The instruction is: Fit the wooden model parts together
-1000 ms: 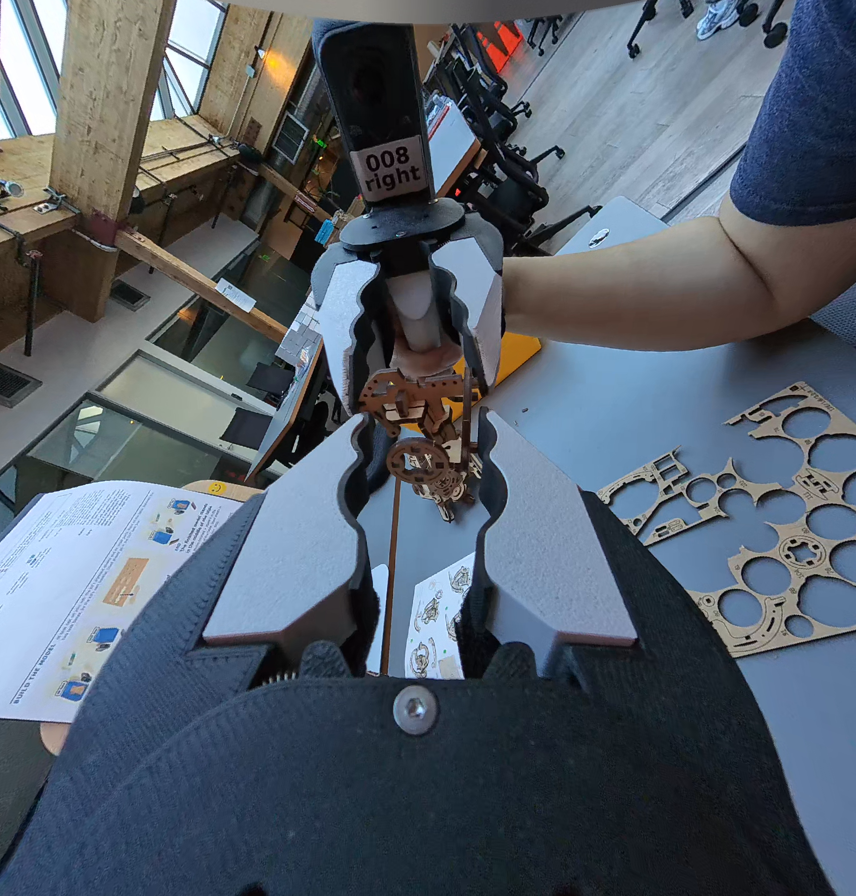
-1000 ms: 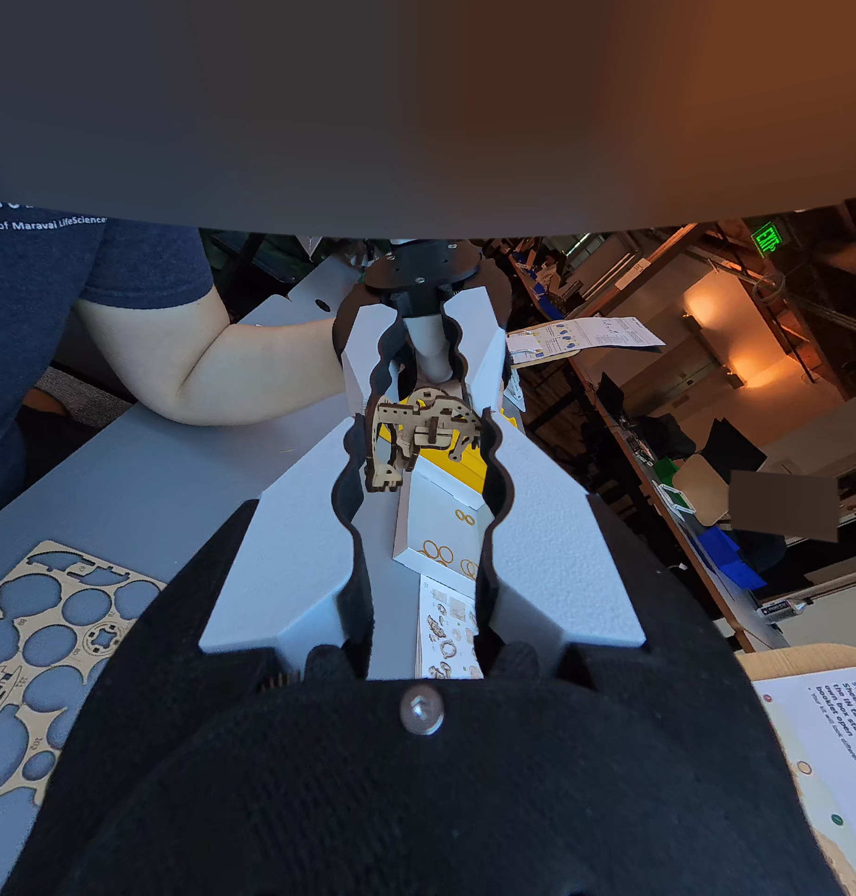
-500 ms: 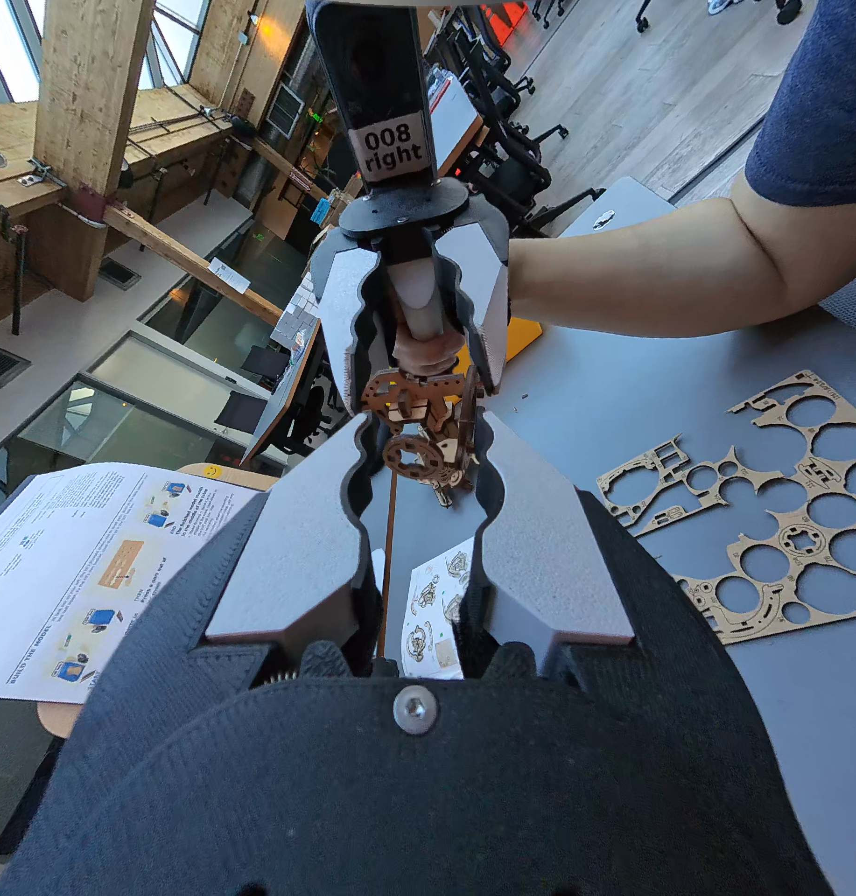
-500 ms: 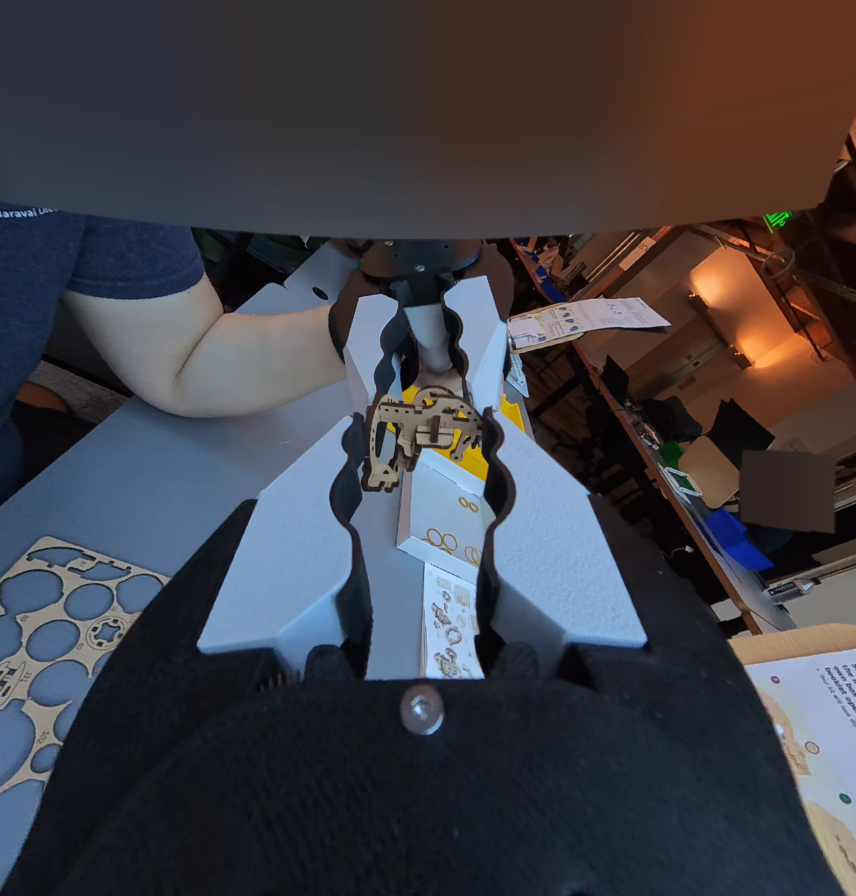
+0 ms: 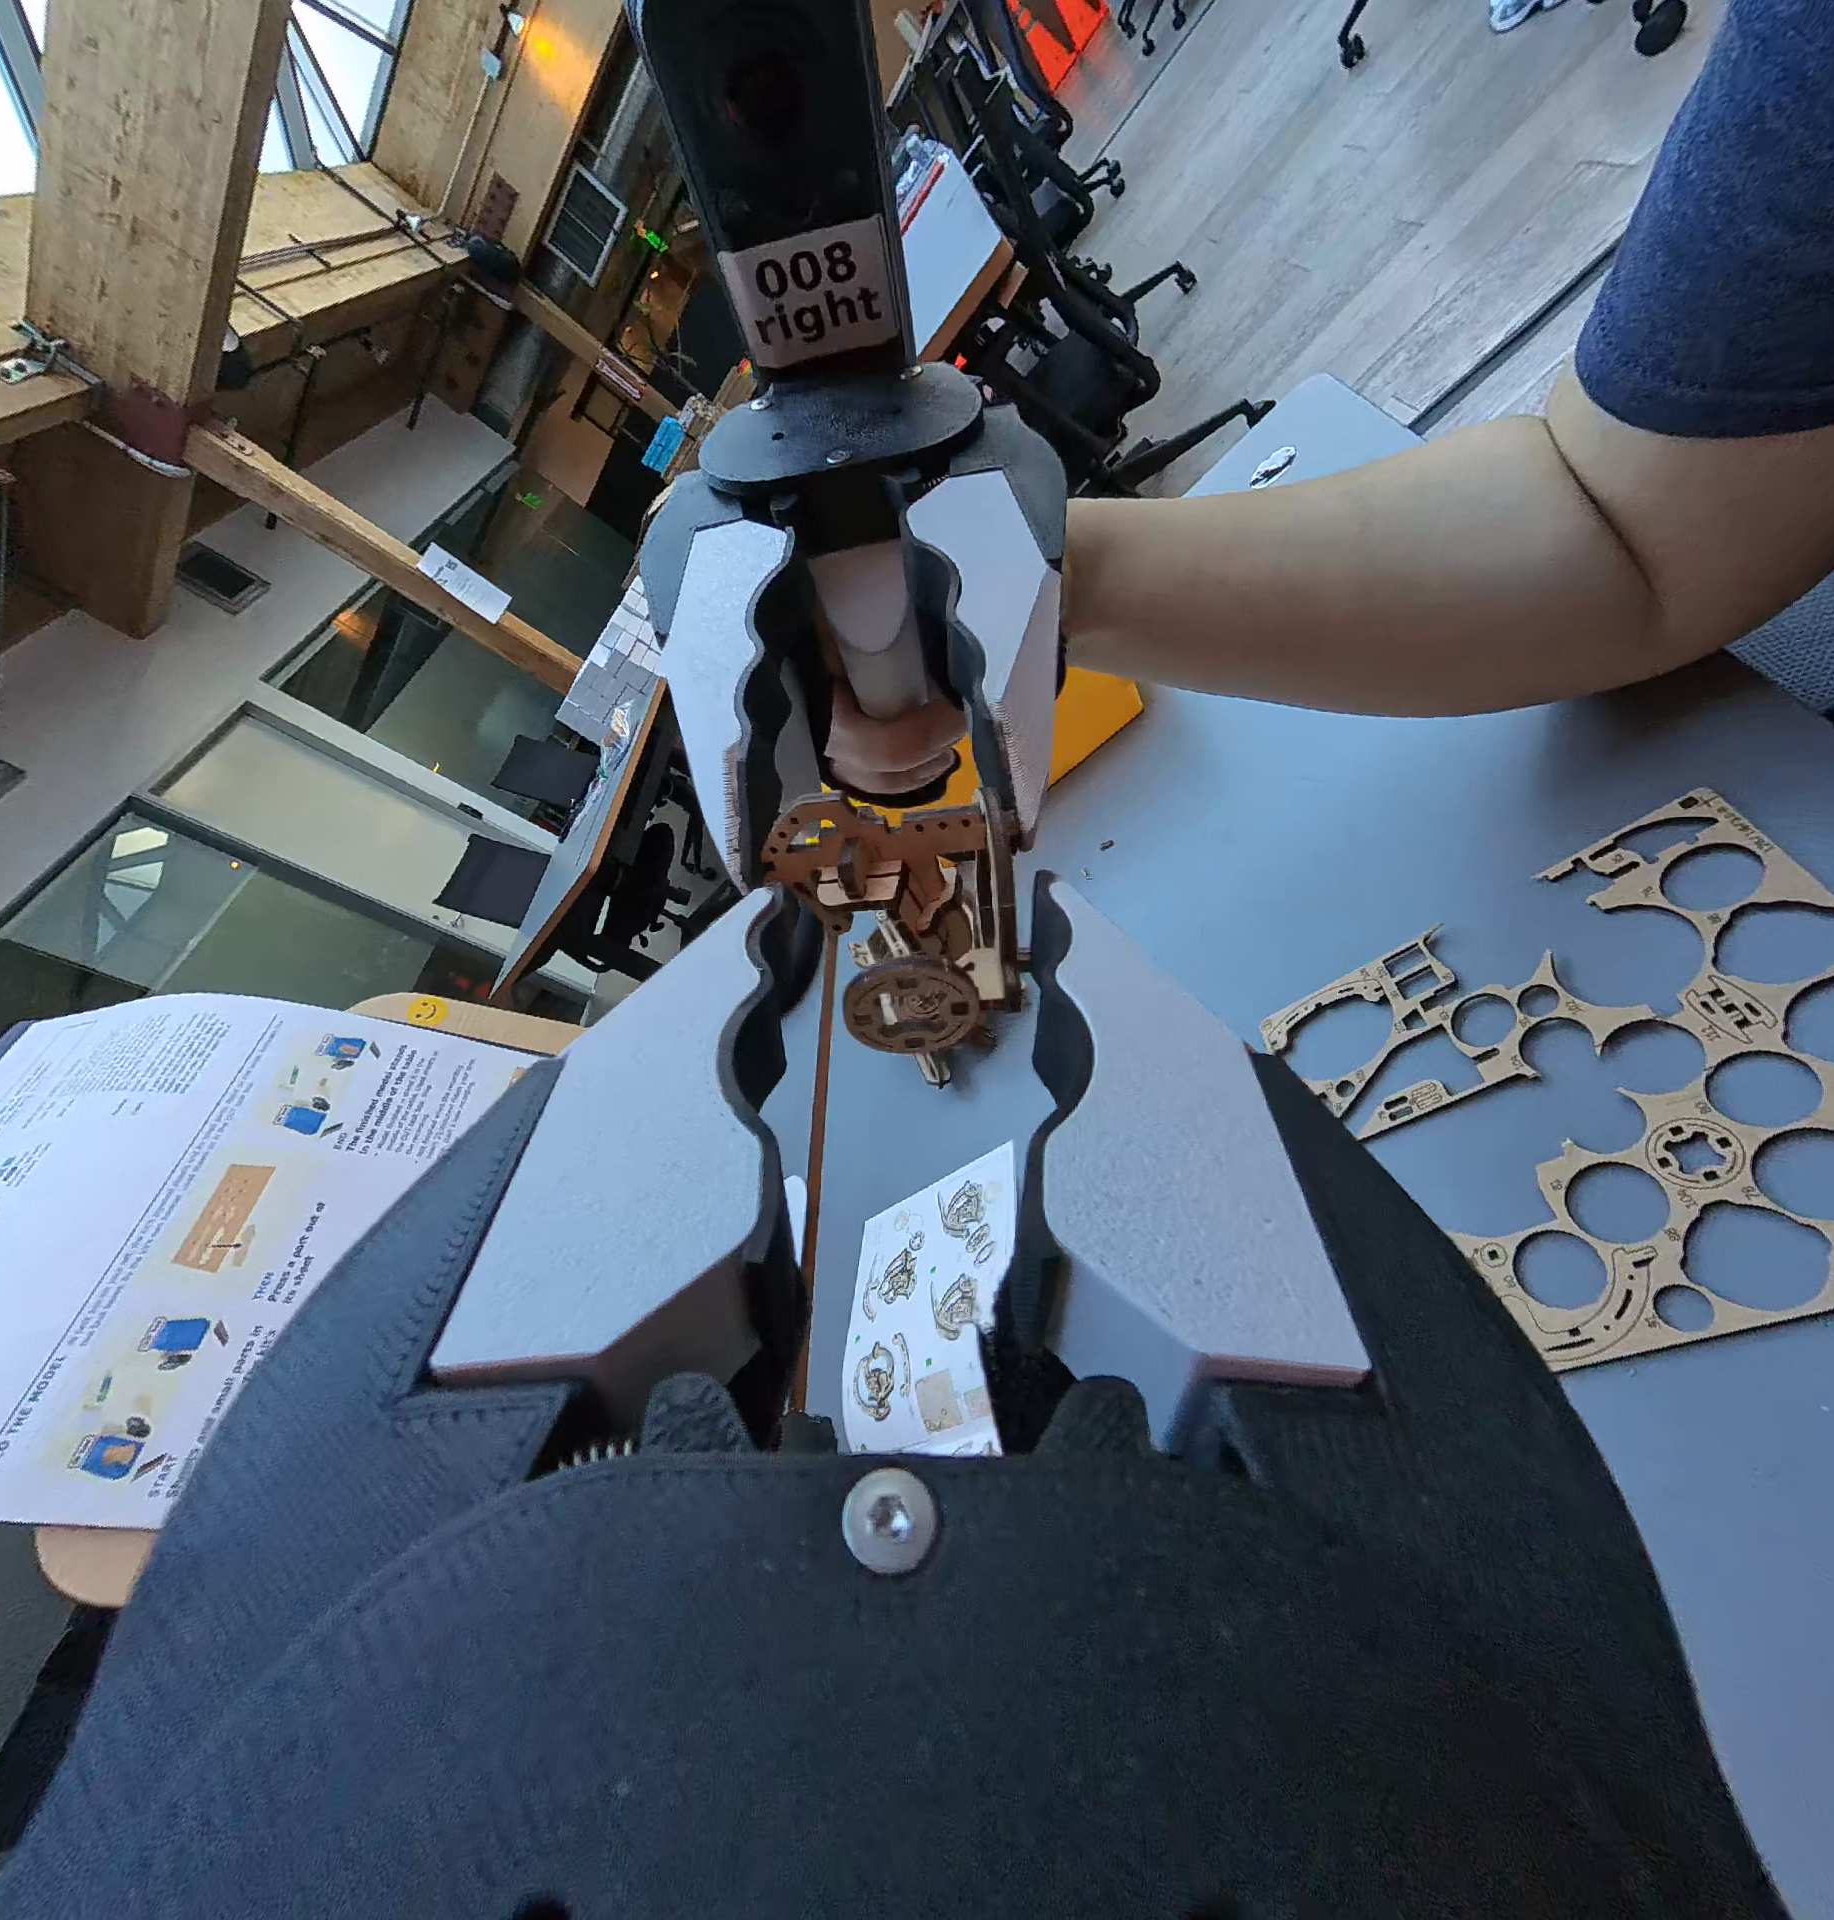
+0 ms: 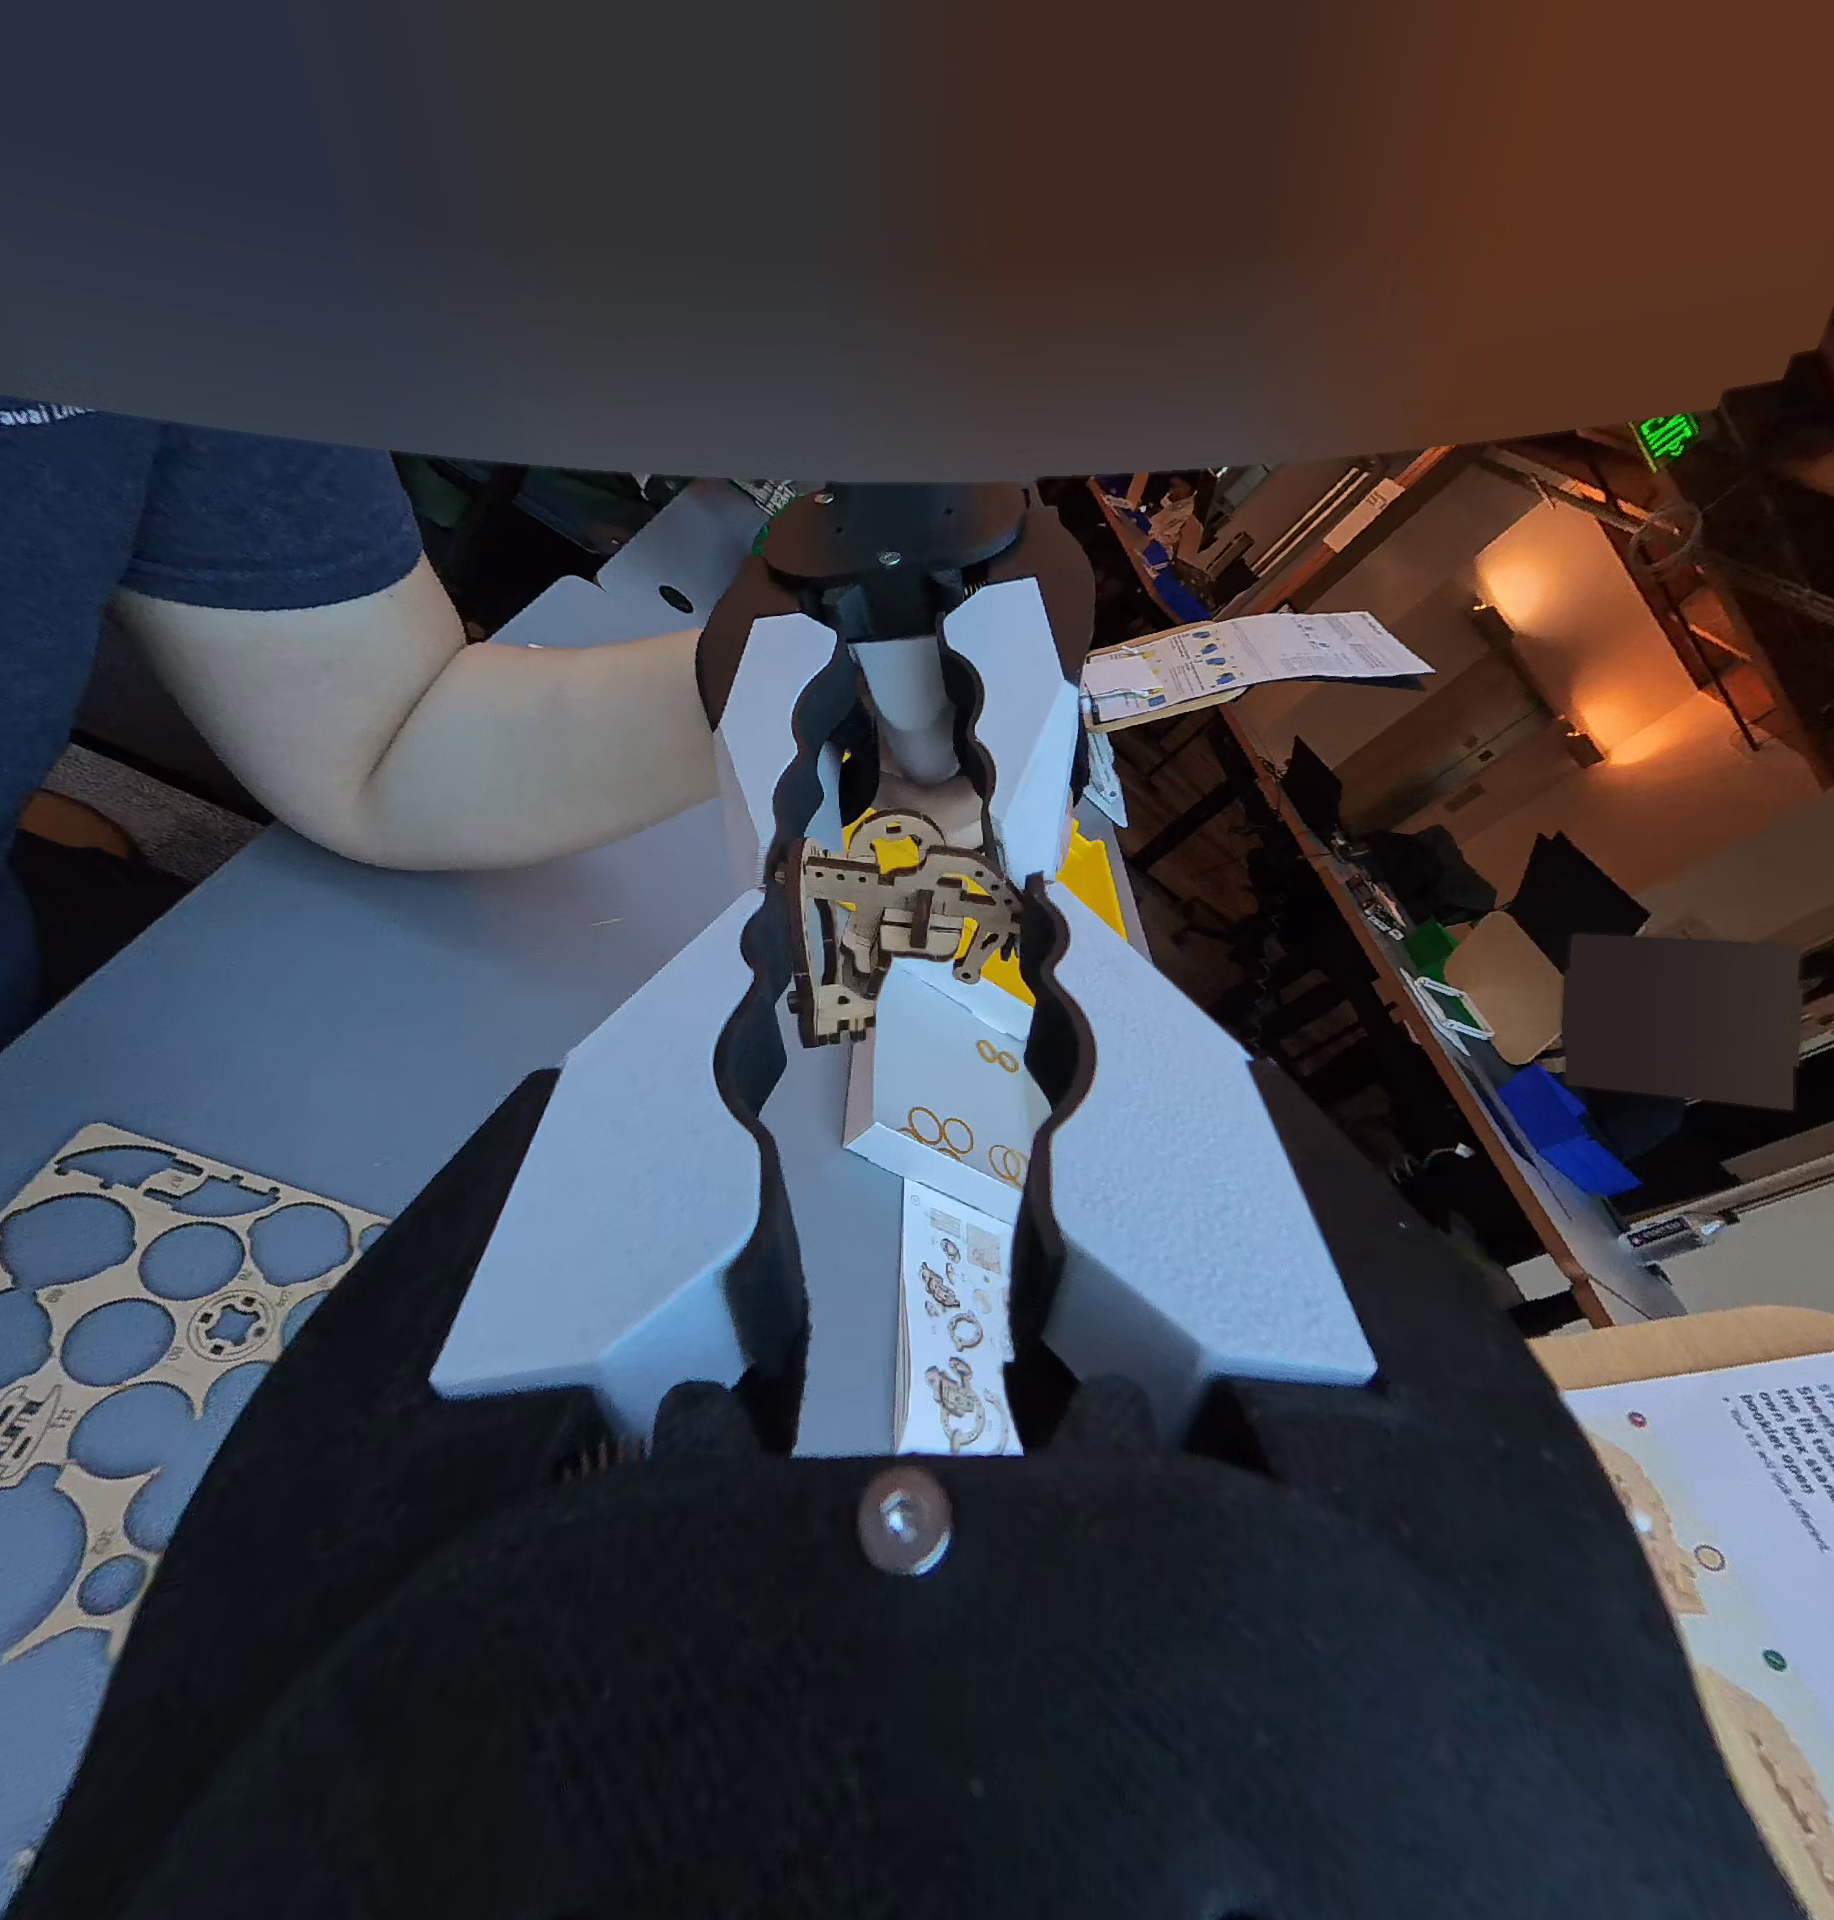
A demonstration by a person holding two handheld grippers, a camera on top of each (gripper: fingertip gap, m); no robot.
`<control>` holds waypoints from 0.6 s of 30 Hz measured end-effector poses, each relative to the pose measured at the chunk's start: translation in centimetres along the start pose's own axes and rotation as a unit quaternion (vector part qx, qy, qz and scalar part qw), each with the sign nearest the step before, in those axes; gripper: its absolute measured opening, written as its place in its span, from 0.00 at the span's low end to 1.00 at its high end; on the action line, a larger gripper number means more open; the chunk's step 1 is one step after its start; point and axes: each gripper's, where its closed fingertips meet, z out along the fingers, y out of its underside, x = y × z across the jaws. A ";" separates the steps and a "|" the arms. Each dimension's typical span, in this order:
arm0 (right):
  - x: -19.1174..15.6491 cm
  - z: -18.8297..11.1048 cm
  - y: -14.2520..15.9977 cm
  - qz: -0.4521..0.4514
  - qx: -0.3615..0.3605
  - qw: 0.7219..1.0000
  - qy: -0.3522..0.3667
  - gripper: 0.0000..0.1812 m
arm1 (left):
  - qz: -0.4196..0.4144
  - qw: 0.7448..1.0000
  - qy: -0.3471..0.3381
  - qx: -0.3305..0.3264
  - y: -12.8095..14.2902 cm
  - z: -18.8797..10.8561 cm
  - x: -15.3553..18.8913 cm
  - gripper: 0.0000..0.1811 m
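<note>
The wooden model (image 5: 892, 873), a small brown frame with a gear wheel hanging below it, is held in the air between the two grippers, which face each other. My right gripper (image 6: 908, 909) is shut on it across its width; the model (image 6: 902, 925) fills the gap between its tips. My left gripper (image 5: 911, 906) meets it from the opposite side, and its tips press the model's near end. The right gripper (image 5: 877, 831) also shows in the left wrist view, and the left gripper (image 6: 897, 842) shows beyond the model in the right wrist view.
A punched-out plywood sheet (image 5: 1619, 1122) lies on the grey table (image 5: 1308, 831). A small picture booklet (image 5: 928, 1299) and a white box (image 6: 944, 1091) lie under the grippers. A large instruction sheet (image 5: 165, 1195) lies to the left. A person's forearms (image 5: 1360, 582) reach in. The tips of both grippers are at nearly the same place.
Both grippers have tilted a little together with the model between them. The right gripper sits slightly higher in the left wrist view. Neither grip has changed.
</note>
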 end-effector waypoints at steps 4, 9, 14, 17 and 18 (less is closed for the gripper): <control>0.8 -0.3 0.7 0.031 -0.029 0.999 0.016 0.25 | -0.011 1.000 -0.020 -0.019 0.8 0.4 -0.6 0.22; 1.1 -0.6 1.6 0.046 -0.073 0.996 0.029 0.25 | -0.034 0.999 -0.027 0.021 -0.6 -0.9 -1.1 0.25; 0.3 -0.5 0.2 0.055 -0.044 0.997 0.003 0.25 | -0.045 0.998 -0.015 0.042 -1.1 -1.3 -0.8 0.27; 0.1 -0.3 0.3 0.059 -0.042 0.997 -0.003 0.25 | -0.061 0.996 -0.004 0.059 -1.5 -1.1 -0.8 0.24; 0.1 -0.3 0.3 0.056 -0.042 0.998 -0.001 0.25 | -0.065 0.996 0.000 0.061 -1.5 -1.1 -0.7 0.23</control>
